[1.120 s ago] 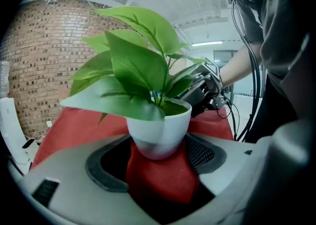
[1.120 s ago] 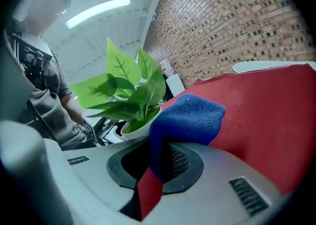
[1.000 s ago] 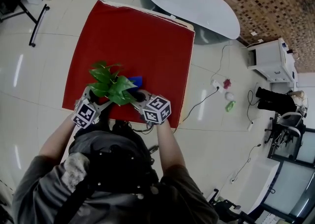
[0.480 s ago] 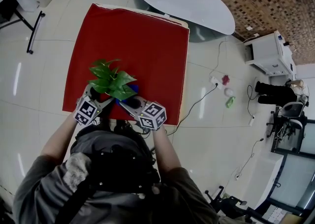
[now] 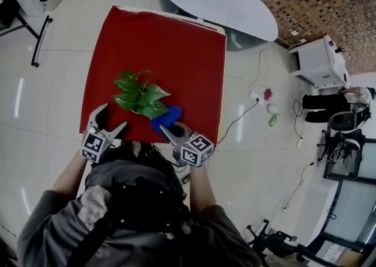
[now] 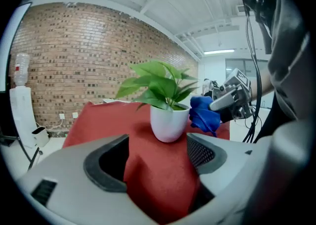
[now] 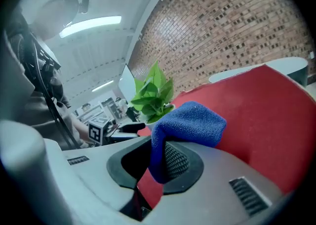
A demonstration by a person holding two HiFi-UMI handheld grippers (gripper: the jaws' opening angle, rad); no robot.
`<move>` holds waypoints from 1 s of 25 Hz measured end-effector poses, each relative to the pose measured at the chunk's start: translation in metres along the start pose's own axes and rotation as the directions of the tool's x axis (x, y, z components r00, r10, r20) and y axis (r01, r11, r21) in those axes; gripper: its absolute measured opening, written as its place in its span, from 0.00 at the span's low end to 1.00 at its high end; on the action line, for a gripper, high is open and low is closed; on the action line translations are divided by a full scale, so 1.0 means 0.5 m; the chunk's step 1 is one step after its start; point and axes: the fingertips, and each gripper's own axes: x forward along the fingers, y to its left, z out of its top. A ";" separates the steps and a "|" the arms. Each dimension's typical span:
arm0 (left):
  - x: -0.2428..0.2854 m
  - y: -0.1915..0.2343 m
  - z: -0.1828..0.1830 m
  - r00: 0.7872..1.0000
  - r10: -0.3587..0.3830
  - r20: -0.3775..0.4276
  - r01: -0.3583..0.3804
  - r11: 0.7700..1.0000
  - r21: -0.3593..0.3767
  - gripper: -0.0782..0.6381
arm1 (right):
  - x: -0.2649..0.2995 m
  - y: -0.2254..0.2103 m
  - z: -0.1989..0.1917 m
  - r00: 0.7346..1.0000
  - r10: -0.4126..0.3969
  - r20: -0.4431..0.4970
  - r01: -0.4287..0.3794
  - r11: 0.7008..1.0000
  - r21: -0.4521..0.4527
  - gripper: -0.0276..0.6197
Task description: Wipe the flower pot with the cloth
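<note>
A white flower pot (image 6: 169, 125) with a green leafy plant (image 5: 141, 97) stands near the front edge of the red table (image 5: 176, 43). In the head view the leaves hide the pot. My left gripper (image 5: 113, 118) is open, a short way in front and to the left of the pot, with only red tabletop between its jaws (image 6: 157, 146). My right gripper (image 5: 167, 128) is shut on a blue cloth (image 7: 187, 120). It holds the cloth (image 5: 166, 117) just to the right of the pot (image 6: 203, 113), close to the rim; contact cannot be told.
A white oval table (image 5: 217, 2) stands beyond the red table's far right corner. Cables (image 5: 241, 119) and small items (image 5: 271, 113) lie on the tiled floor to the right, near a white cabinet (image 5: 320, 63). The person's body is right at the table's front edge.
The left gripper has drawn back from the pot and now stands apart from it. The right gripper has pulled the cloth out from under the leaves, to the right.
</note>
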 end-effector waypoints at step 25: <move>-0.347 -0.376 0.215 0.921 0.137 0.364 -0.141 0.990 -0.015 0.56 | -0.474 0.283 0.052 0.921 -0.073 0.382 0.174 0.956 -0.237 0.14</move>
